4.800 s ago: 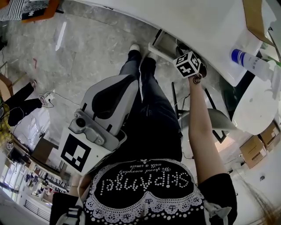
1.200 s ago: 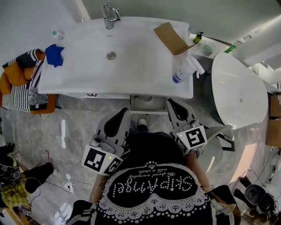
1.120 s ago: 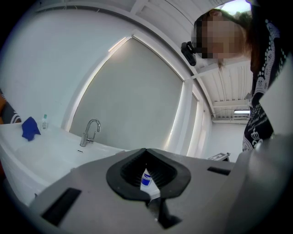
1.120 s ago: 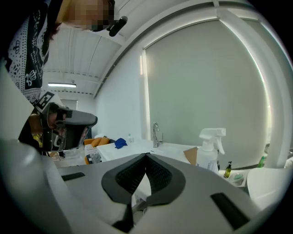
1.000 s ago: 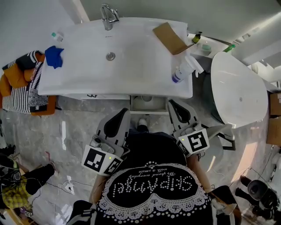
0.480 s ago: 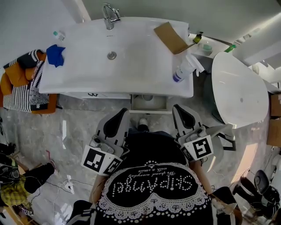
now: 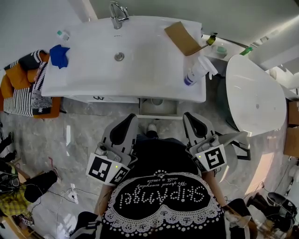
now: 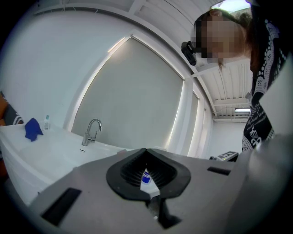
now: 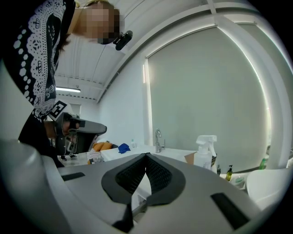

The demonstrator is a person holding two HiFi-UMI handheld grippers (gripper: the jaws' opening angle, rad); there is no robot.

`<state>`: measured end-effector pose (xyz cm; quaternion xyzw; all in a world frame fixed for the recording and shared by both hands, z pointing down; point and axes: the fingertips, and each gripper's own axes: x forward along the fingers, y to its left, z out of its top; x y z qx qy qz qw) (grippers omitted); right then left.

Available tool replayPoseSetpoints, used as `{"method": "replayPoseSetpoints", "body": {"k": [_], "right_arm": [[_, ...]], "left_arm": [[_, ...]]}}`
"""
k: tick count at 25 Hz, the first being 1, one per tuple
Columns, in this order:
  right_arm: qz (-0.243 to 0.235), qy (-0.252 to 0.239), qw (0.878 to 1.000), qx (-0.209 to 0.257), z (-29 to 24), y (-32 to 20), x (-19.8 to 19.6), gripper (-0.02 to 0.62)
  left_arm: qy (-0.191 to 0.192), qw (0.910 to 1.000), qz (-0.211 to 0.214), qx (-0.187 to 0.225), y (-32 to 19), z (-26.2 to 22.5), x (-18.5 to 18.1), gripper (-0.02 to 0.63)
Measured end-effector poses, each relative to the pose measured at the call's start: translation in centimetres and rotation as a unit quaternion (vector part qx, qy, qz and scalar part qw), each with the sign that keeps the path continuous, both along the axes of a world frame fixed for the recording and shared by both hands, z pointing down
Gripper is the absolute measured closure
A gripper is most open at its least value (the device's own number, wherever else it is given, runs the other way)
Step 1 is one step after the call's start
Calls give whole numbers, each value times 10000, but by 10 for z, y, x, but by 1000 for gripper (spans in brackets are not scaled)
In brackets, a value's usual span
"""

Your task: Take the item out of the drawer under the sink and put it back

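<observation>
The white sink [image 7: 93,79] fills the top of the head view, with its faucet [image 7: 117,11] at the back. Below its front edge a white drawer [image 7: 159,108] stands partly pulled out; what lies inside I cannot make out. My left gripper [image 7: 130,116] [image 8: 146,151] is shut and empty, pointing level at the cabinet just left of the drawer. My right gripper [image 7: 188,115] [image 9: 146,155] is also shut and empty, just right of the drawer. Neither touches it.
On the sink top are a spray bottle [image 7: 194,74] [image 9: 204,153], a cardboard piece [image 7: 182,38], a blue cloth [image 7: 58,55] and a small bottle [image 7: 60,35]. A white tub [image 7: 254,93] stands at the right, an orange seat with striped fabric [image 7: 25,93] at the left.
Nearly five seconds ago I looked at the floor with the right arm stretched toward the cabinet. In the last second the right gripper drifted slightly right; the left stayed still.
</observation>
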<state>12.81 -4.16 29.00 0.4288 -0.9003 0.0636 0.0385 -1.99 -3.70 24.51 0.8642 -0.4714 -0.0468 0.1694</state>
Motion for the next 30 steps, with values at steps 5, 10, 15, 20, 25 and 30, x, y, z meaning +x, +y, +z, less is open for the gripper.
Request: {"method": "replayPoseSetpoints", "body": {"k": [5, 10, 15, 20, 25, 30], "right_arm": [[-146, 17, 9999, -6, 2, 3, -4, 577], [-230, 58, 9997, 7, 3, 5, -6, 577], [-246, 103, 9996, 31, 3, 5, -9, 577], [-273, 148, 9995, 23, 4, 3, -12, 577], [-288, 161, 9995, 5, 4, 2, -13, 577], [-260, 212, 9994, 3, 6, 0, -12, 577]], "left_arm": [[-10, 10000, 41, -32, 0, 2, 3, 603], [-5, 10000, 76, -41, 0, 2, 5, 603], [10, 10000, 69, -57, -1, 3, 3, 603], [23, 9999, 73, -67, -2, 3, 1, 603], [24, 10000, 61, -75, -2, 3, 1, 603], [20, 10000, 74, -58, -3, 3, 2, 603]]}}
